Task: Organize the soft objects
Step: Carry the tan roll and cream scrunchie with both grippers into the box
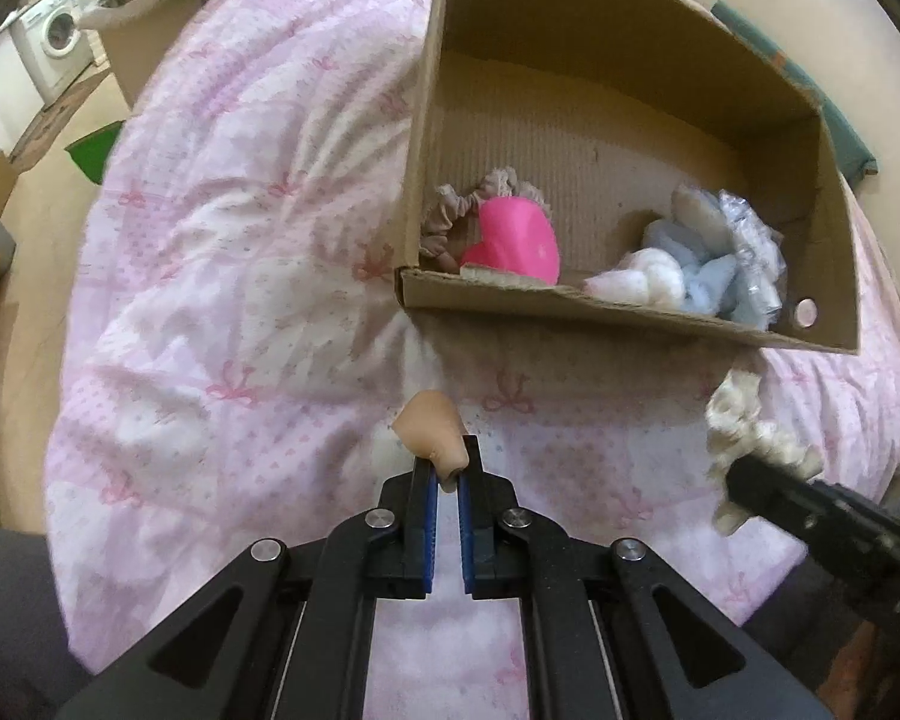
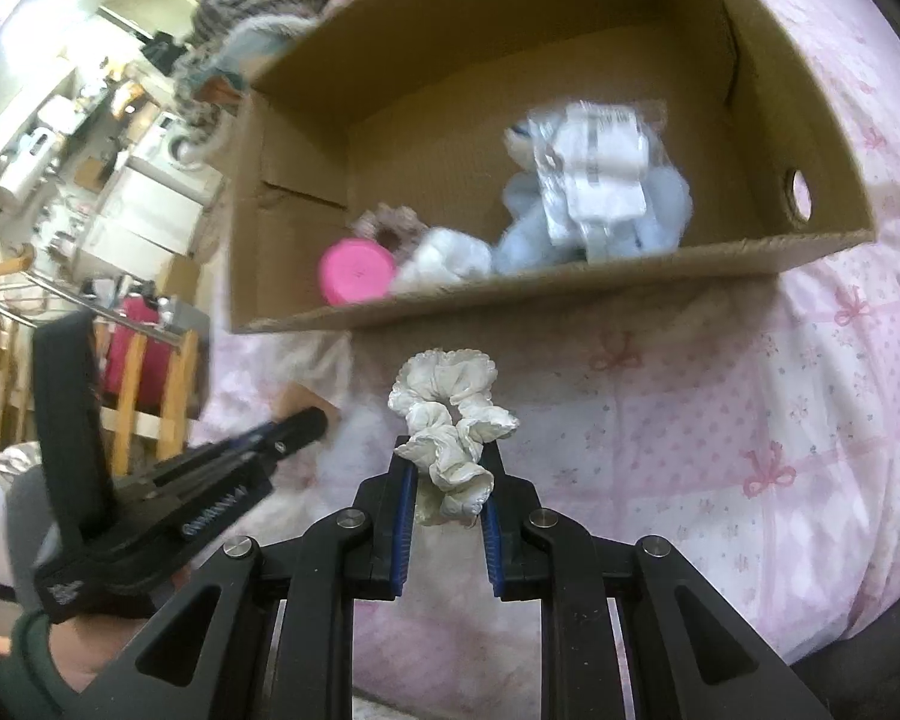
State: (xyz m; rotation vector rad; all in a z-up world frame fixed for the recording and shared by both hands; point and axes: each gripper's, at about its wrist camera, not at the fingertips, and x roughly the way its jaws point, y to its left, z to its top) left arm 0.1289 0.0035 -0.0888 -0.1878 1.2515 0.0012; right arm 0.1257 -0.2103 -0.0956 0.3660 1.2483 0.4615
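Left hand-held gripper [image 1: 448, 471], lower centre of left view: jaws clamped on narrow end of small beige squishy toy [image 1: 432, 429], held above pink bed quilt [image 1: 240, 240]. Toy looks light, soft, compressible; pinch at narrow end likely adequate.

Right hand-held gripper [image 2: 450, 474], lower centre of right view: jaws clamped on white scrunchie [image 2: 450, 420]. Ruffled fabric, limp, near weightless; bunched folds give grip.

Cardboard box [image 1: 630, 318], upper right, open-topped: holds pink cup [image 1: 519, 240], beige scrunchie [image 1: 450, 216], white puff [image 1: 642, 282], pale blue plush [image 1: 690, 240] in crinkly wrap.
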